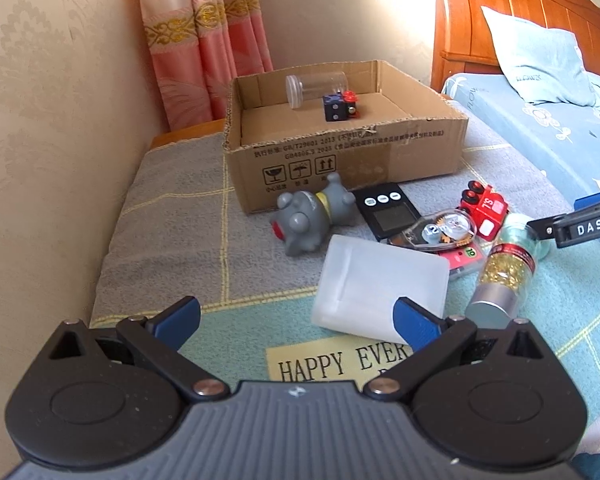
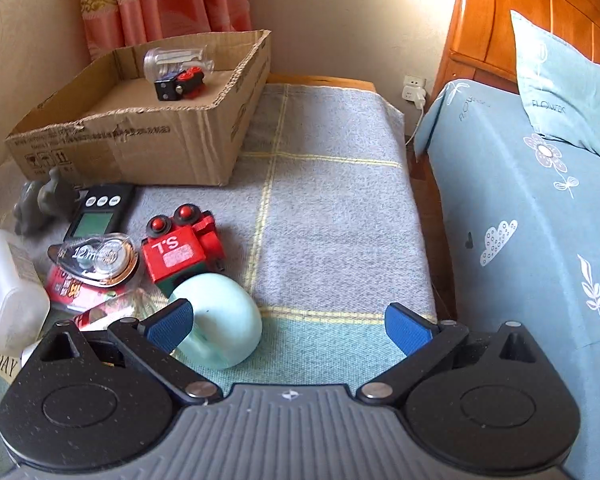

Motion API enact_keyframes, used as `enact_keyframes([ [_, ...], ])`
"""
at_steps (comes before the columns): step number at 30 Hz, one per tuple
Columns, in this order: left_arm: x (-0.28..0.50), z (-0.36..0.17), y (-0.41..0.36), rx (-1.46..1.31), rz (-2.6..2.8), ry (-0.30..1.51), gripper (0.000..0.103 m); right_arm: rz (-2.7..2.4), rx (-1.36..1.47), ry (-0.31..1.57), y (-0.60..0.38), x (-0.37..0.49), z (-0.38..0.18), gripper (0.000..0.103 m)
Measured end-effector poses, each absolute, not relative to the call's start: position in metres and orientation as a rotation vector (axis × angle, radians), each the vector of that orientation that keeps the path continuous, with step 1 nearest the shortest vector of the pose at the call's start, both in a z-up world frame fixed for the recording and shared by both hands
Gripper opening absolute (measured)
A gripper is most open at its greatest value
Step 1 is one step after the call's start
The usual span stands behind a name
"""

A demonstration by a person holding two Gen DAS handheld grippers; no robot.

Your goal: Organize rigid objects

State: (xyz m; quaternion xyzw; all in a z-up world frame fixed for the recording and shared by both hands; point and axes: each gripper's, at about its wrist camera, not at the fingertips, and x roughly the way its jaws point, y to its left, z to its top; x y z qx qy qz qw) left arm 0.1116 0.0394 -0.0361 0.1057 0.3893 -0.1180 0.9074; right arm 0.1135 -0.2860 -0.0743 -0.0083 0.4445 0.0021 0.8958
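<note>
A cardboard box (image 1: 340,148) (image 2: 140,148) stands at the back of the blanket-covered table and holds a clear jar (image 1: 316,86) and a dark cube toy with red wheels (image 1: 340,106) (image 2: 180,84). In front lie a grey rubber toy (image 1: 308,216), a black timer (image 1: 384,210), a correction tape (image 1: 444,232), a red toy truck (image 1: 484,208) (image 2: 180,248), a white plastic container (image 1: 380,288) and a gold-filled bottle (image 1: 504,276) with a pale green base (image 2: 220,320). My left gripper (image 1: 296,320) is open beside the container. My right gripper (image 2: 290,328) is open, its left finger by the bottle's base.
A bed (image 2: 520,220) with a blue floral sheet and pillow stands to the right, with a wooden headboard (image 1: 520,12). A wall and pink curtain (image 1: 204,40) lie behind the box. A wall socket (image 2: 414,90) sits in the gap by the bed.
</note>
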Motion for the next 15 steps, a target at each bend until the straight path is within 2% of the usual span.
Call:
enact_keyframes([
  [15,0.117,-0.043,0.028,0.228,-0.306,0.841,0.102,0.136,-0.091,0.921,-0.270,0.113,-0.084,0.103],
])
